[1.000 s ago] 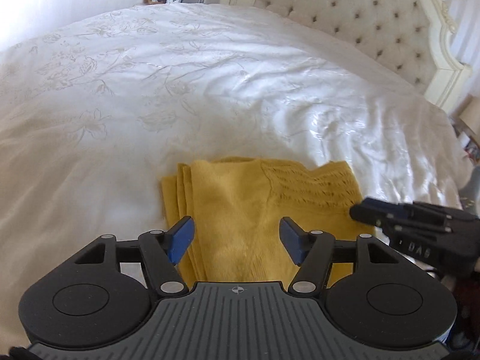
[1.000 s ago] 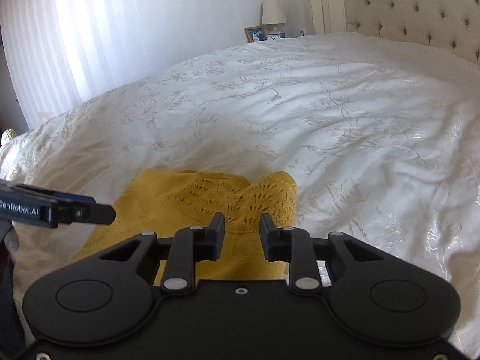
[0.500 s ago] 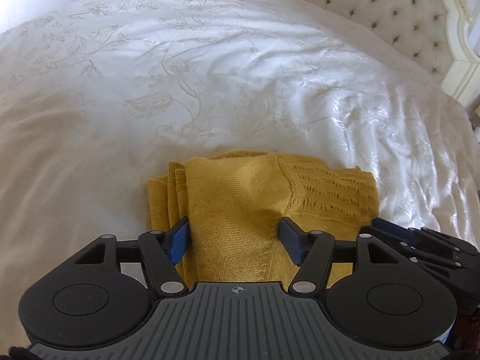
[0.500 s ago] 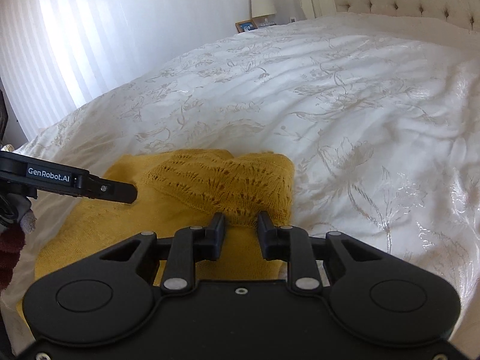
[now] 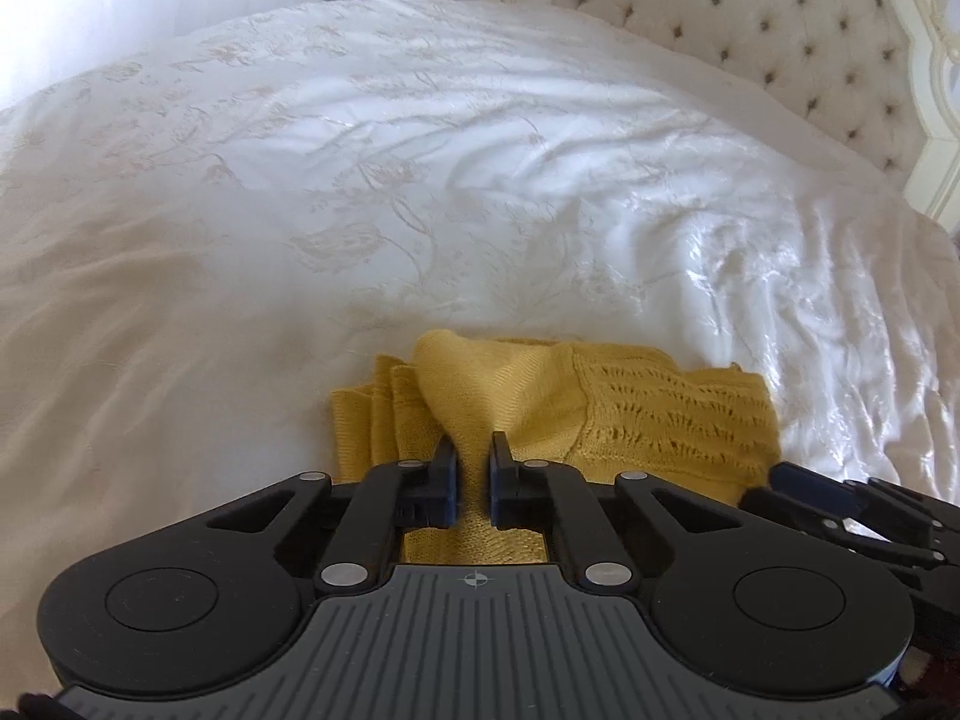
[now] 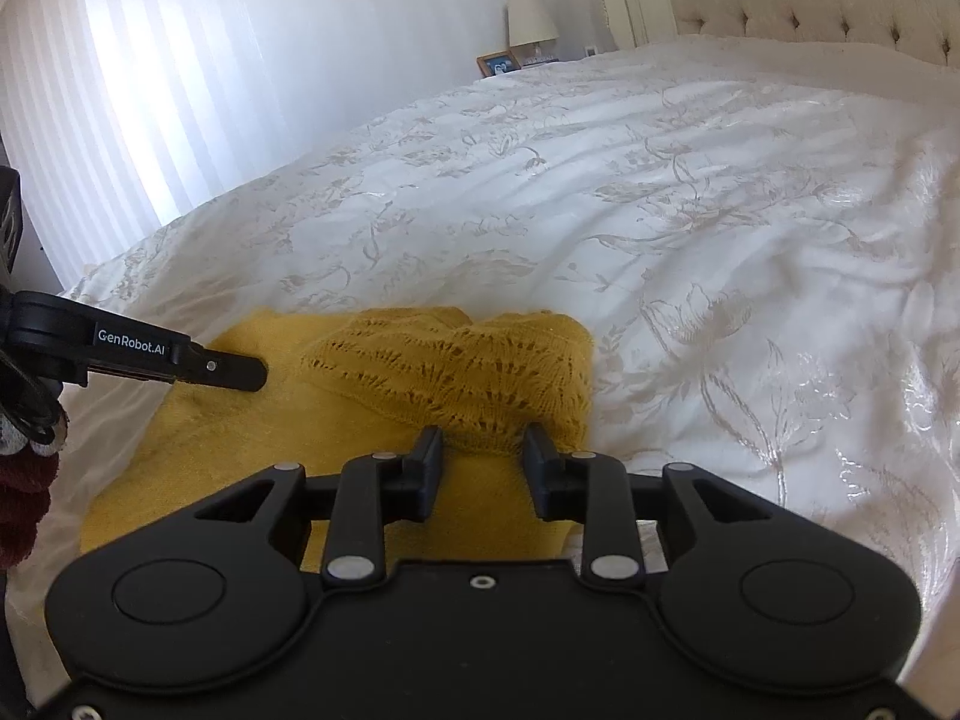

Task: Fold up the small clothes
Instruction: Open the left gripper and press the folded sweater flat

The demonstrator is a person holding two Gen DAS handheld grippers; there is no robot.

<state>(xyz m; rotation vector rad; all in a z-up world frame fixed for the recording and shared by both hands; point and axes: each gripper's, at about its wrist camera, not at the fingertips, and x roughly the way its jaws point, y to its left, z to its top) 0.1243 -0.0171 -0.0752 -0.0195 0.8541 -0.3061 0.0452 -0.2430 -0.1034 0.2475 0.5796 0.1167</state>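
A folded yellow knit garment (image 5: 600, 402) lies on the white bedspread near the bed's front edge; it also shows in the right wrist view (image 6: 420, 372). My left gripper (image 5: 473, 468) is shut on a pinch of the garment's plain near edge, and the cloth rises into a ridge in front of it. My right gripper (image 6: 483, 456) has its jaws a little apart around the lacy part's near edge, with cloth between the fingers. The left gripper shows from the side in the right wrist view (image 6: 240, 369).
The white embroidered bedspread (image 5: 420, 180) spreads ahead and to both sides. A tufted cream headboard (image 5: 780, 30) stands at the back right. A nightstand with a lamp (image 6: 531, 18) and a picture frame (image 6: 498, 65) is far off. Bright curtains (image 6: 180, 90) hang left.
My left gripper has closed from wide open onto the garment's near edge and bunched the cloth up. My right gripper's jaws have opened slightly around the lacy edge.
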